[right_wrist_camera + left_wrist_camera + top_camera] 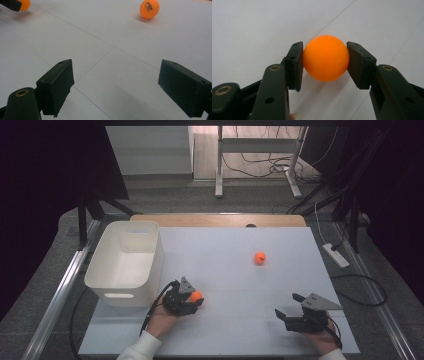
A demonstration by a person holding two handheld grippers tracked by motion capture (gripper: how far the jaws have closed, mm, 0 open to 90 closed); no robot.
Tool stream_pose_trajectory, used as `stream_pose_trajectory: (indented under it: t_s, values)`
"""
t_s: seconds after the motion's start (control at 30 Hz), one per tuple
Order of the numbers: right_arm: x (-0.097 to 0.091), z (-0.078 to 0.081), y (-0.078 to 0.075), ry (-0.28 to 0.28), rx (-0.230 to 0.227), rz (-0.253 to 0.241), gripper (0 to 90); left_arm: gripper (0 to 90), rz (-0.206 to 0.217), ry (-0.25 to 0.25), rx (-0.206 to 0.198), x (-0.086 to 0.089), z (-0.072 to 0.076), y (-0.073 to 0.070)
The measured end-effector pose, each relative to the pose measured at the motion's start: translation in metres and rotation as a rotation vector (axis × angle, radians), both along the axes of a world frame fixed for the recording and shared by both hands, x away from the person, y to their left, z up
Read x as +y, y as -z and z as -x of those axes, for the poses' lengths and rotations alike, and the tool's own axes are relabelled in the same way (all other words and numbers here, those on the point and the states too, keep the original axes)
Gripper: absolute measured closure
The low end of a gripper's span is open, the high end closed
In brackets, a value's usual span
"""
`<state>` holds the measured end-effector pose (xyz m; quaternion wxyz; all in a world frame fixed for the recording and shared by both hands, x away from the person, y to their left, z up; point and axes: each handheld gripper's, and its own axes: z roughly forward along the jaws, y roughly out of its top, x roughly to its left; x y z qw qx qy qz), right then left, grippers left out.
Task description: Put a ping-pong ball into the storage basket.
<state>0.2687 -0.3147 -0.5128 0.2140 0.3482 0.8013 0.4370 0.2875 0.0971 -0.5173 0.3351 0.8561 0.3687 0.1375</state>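
Jaws of the left gripper [325, 62] pinch an orange ball [326, 58] from both sides; the right gripper [116, 87] is spread wide, touching nothing.

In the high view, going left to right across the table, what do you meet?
White bin → left gripper shut on an orange ball → loose orange ball → right gripper, its fingers apart.
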Motion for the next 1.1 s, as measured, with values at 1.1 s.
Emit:
stream_pose_trajectory:
  t_s: [1.1]
  values:
    - [0.001, 0.001, -0.001, 0.004, -0.008, 0.006, 12.6, 50.3, 0.140, 0.014, -0.120, 0.011, 0.015, -0.029]
